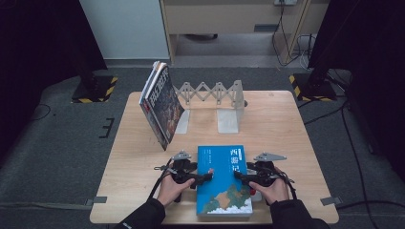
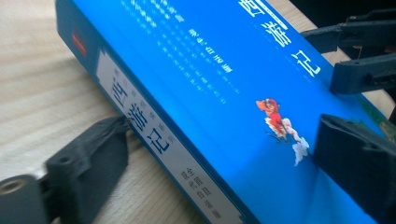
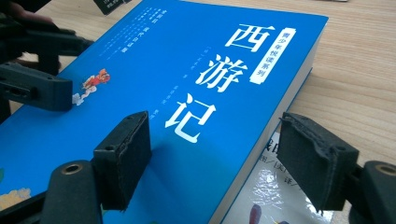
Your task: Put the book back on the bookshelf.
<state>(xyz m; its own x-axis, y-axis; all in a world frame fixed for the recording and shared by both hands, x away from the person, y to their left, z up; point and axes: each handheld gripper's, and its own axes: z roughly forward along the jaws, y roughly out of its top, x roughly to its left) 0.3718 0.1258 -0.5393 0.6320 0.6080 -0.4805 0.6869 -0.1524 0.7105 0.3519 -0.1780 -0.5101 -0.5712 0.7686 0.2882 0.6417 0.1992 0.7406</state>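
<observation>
Two grippers flanking one thick blue book at the near edge of the counter (image 1: 143,200).

Nearest: left gripper (image 1: 206,176) at the spine side of the blue paperback (image 1: 223,181), jaws spread wide astride that edge, one on the wood by the spine, the other over the cover, pads not pressing. Opposite: right gripper (image 1: 239,176) at the page edge, jaws likewise apart, one above the cover by the white title, the other beyond the edge, no squeeze visible. Under the book's right side: a glossy thin booklet (image 3: 275,196), partly covered. Farther back, left of centre: several magazines (image 1: 160,102) standing tilted, leaning toward a grey expanding book rack (image 1: 215,102) with two upright end plates. Beyond the counter: grey floor (image 1: 62,138), black stands with yellow-striped feet (image 1: 95,90).
</observation>
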